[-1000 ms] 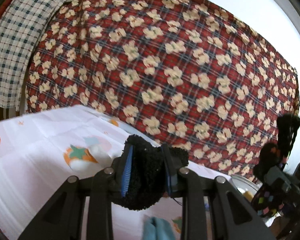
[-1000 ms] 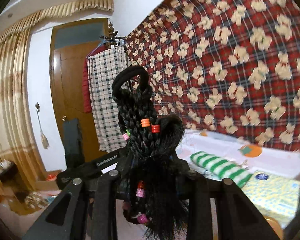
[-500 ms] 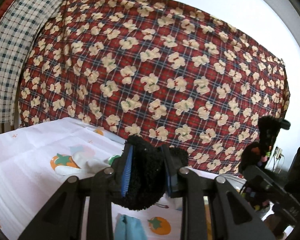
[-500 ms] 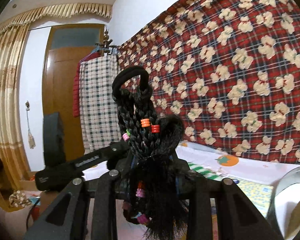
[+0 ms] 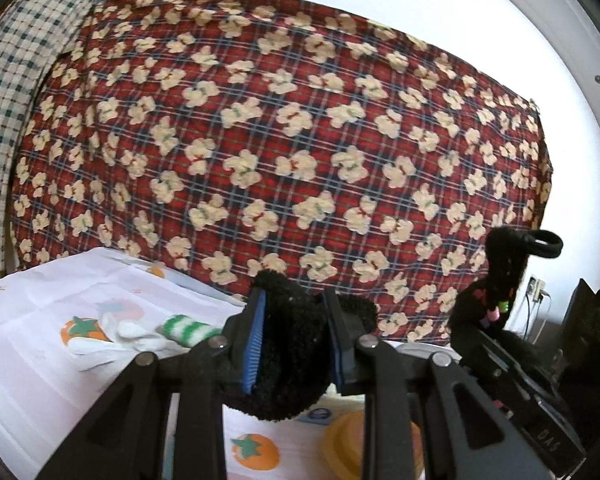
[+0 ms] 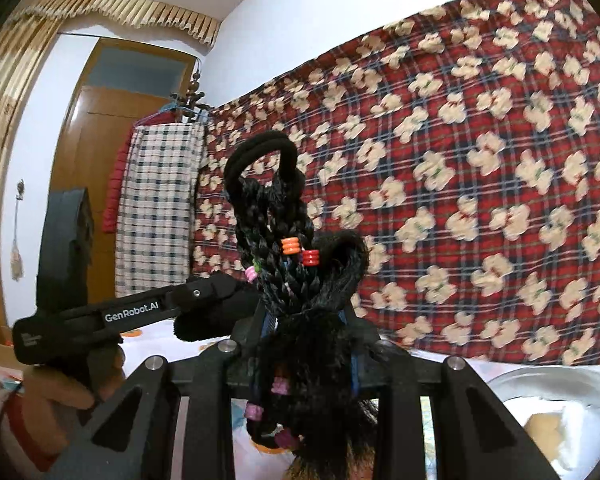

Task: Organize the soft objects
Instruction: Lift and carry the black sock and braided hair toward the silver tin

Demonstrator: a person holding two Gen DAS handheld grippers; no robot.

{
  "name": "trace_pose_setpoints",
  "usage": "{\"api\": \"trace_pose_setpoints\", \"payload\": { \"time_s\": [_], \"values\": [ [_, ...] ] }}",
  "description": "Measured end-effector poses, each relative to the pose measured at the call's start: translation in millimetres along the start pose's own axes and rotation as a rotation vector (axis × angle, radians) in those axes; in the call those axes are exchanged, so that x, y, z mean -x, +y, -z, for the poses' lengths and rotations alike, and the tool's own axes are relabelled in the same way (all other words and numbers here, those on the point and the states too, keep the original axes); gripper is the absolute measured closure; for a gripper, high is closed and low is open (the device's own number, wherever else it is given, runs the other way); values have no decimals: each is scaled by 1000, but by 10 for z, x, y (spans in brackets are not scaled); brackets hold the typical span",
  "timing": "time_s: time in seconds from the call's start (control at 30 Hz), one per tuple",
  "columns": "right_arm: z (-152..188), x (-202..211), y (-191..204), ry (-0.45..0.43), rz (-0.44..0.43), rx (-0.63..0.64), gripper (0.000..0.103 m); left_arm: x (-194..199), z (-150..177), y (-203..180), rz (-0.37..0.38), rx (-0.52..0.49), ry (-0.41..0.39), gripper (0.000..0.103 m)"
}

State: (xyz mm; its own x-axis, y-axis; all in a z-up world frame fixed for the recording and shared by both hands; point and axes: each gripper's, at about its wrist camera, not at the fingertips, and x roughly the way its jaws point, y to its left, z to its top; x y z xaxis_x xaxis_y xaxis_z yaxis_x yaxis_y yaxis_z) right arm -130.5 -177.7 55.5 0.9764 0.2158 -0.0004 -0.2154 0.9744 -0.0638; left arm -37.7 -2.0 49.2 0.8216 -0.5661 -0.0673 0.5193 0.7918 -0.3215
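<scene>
My left gripper (image 5: 294, 320) is shut on a black fuzzy cloth (image 5: 288, 364), which bulges out above and below the blue pads. My right gripper (image 6: 308, 320) is shut on a black braided hairpiece (image 6: 276, 236) with coloured beads and a black elastic loop on top; loose hair hangs over the fingers. Both grippers are held level above the bed, side by side. In the left wrist view the hairpiece (image 5: 496, 276) stands at the right. In the right wrist view the left gripper (image 6: 216, 296) and its black cloth (image 6: 204, 322) sit at the left, held by a hand (image 6: 60, 388).
A green-and-white striped sock (image 5: 188, 328) and a white cloth (image 5: 128, 334) lie on the fruit-print sheet (image 5: 40, 360). A yellow bowl (image 5: 352, 440) and a metal basin (image 6: 540, 376) sit below the grippers. A red plaid hanging (image 5: 280, 140) covers the wall behind.
Both grippers have moved sideways along the bed, the left one also rising. The striped sock and yellow bowl came into the left view, the metal basin into the right. Both grips are unchanged.
</scene>
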Motion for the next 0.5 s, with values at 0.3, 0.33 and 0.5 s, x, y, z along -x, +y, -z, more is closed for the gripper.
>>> {"api": "trace_pose_setpoints", "payload": {
  "time_s": [0.3, 0.33, 0.5],
  "values": [
    [-9, 221, -387, -16, 65, -49, 71, -135, 48, -512, 81, -57, 22, 77],
    [-10, 245, -454, -16, 64, -65, 71, -147, 53, -554, 87, -60, 24, 77],
    [-3, 351, -756, -11, 61, -140, 71, -224, 96, -832, 133, -86, 34, 77]
  ]
}}
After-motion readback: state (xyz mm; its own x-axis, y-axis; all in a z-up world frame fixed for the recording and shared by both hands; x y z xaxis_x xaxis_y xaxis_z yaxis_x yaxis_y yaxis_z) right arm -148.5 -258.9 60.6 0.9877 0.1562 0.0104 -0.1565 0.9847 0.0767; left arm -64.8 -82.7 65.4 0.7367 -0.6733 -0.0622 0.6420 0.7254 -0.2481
